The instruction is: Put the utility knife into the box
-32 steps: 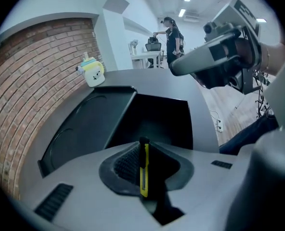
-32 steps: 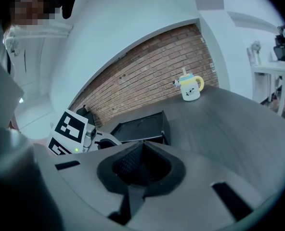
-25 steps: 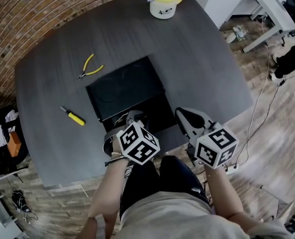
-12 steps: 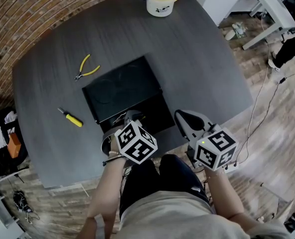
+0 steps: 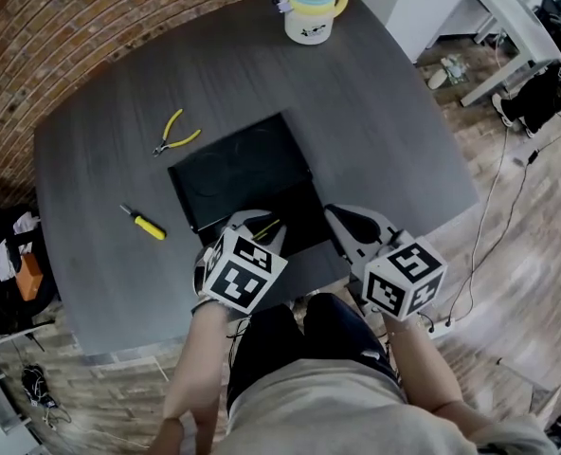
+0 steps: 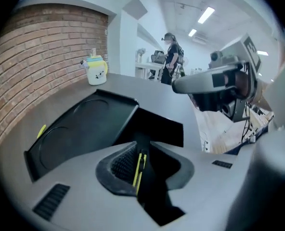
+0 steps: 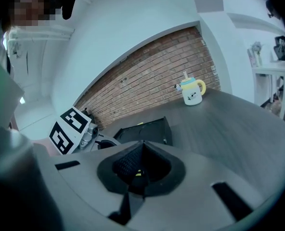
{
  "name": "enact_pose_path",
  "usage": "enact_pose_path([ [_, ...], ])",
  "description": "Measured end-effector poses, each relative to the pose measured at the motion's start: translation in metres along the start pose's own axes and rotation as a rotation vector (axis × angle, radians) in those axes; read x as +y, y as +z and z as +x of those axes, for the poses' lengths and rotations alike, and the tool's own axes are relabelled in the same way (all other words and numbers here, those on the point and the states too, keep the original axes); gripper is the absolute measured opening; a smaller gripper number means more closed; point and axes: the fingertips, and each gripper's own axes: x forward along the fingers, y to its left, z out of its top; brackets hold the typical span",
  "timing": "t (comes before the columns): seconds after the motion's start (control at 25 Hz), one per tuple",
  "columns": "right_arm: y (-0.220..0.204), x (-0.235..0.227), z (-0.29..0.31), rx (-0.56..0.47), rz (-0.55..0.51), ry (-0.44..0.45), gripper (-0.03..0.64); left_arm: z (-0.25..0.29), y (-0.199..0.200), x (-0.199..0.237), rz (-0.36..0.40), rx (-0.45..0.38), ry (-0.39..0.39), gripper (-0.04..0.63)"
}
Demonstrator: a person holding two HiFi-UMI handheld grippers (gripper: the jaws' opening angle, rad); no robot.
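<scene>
While the left gripper (image 6: 141,150) pinches the slim yellow-and-black utility knife (image 6: 138,171) edge-on between ribbed rubber pads, most of its length is hidden. It is held at the near edge of the matte black box (image 5: 304,211), whose open lid (image 5: 228,167) bears two round recesses. The right gripper (image 7: 141,147) has its jaws pressed together; a yellow speck there is too small to identify. Yellow-handled pliers (image 5: 176,131), a screwdriver (image 5: 143,223) and a lidded mug (image 5: 309,9) sit well apart on the dark wood-grain table (image 5: 385,112).

No words, brand names or numbers can be read anywhere; the only printed signs are black-and-white square marker patterns on the left gripper (image 5: 262,227) cube (image 5: 243,271) and right gripper (image 5: 342,224) cube (image 5: 405,275).
</scene>
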Motion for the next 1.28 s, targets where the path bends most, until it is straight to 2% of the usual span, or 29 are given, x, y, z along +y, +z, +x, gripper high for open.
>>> enact_pose_path([
  [0.32, 0.035, 0.032, 0.007, -0.041, -0.074, 0.064, 0.006, -0.056, 0.028, 0.020, -0.178, -0.199, 0.053, 0.074],
  [0.52, 0.053, 0.049, 0.010, -0.056, -0.122, 0.101, 0.006, -0.092, 0.037, 0.031, -0.172, -0.289, 0.115, 0.070],
  [0.68, 0.066, 0.061, 0.007, -0.081, -0.161, 0.115, 0.006, -0.127, 0.055, 0.036, -0.162, -0.447, 0.165, 0.055],
  [0.84, 0.071, 0.071, 0.006, -0.107, -0.178, 0.138, 0.006, -0.154, 0.065, 0.040, -0.222, -0.576, 0.195, 0.038],
  [1.04, 0.081, 0.089, 0.003, -0.141, -0.201, 0.181, 0.006, -0.177, 0.069, 0.037, -0.218, -0.649, 0.220, 0.034],
  [1.28, 0.088, 0.109, -0.004, -0.158, -0.248, 0.231, 0.006, -0.184, 0.064, 0.024, -0.177, -0.644, 0.265, 0.034],
])
